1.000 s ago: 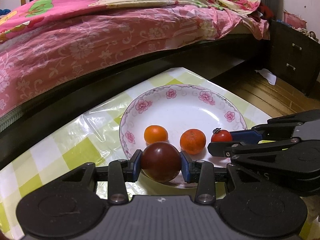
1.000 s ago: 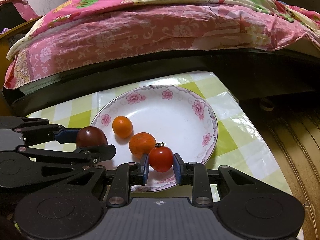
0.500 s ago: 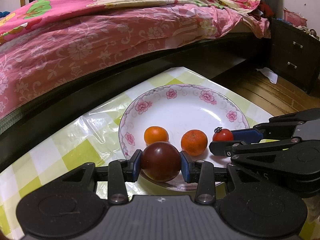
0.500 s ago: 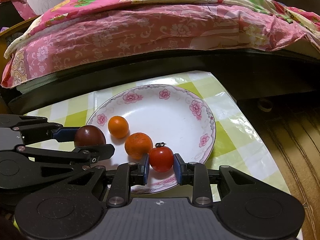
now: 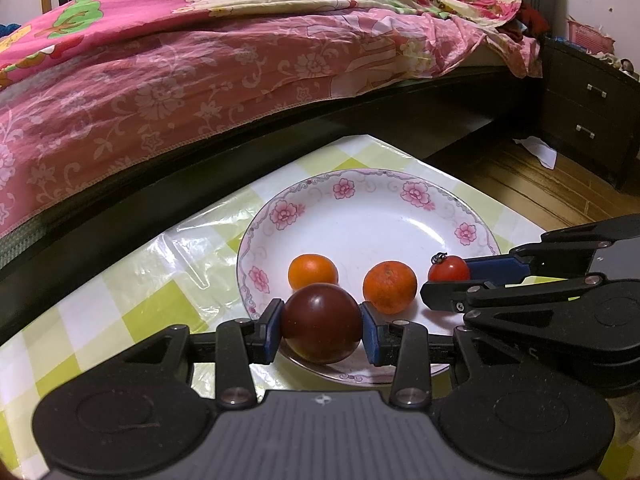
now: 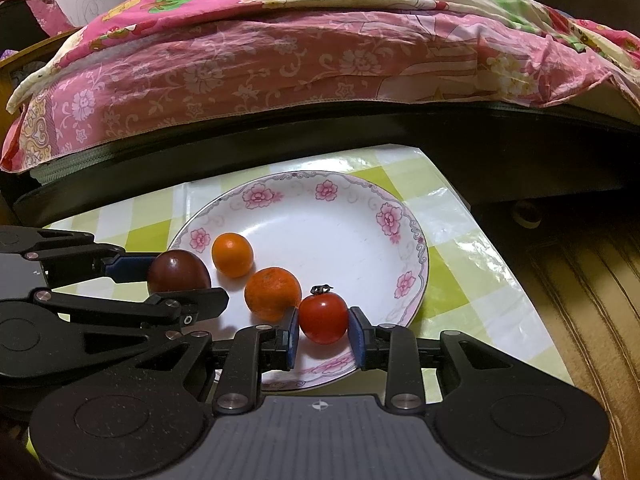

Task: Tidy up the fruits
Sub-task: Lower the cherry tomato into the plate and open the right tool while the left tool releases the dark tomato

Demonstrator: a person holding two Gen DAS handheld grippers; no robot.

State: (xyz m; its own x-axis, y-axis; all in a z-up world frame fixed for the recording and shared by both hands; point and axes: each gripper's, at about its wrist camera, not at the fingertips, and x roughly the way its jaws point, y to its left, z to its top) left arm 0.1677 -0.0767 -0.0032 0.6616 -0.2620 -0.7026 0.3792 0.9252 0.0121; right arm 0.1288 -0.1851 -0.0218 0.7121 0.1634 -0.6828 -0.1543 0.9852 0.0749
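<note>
A white plate with pink flowers sits on a green-checked tablecloth. Two oranges lie on it, one further back and one nearer. My left gripper is shut on a dark purple-brown tomato over the plate's near left rim. My right gripper is shut on a small red tomato with a stem over the plate's near right part.
The small table ends close behind and right of the plate. A bed with a pink floral cover stands right behind it. A dark nightstand and wooden floor lie to the right.
Both grippers have stayed shut on their tomatoes and shifted only slightly over the plate; the plate and oranges have not moved.
</note>
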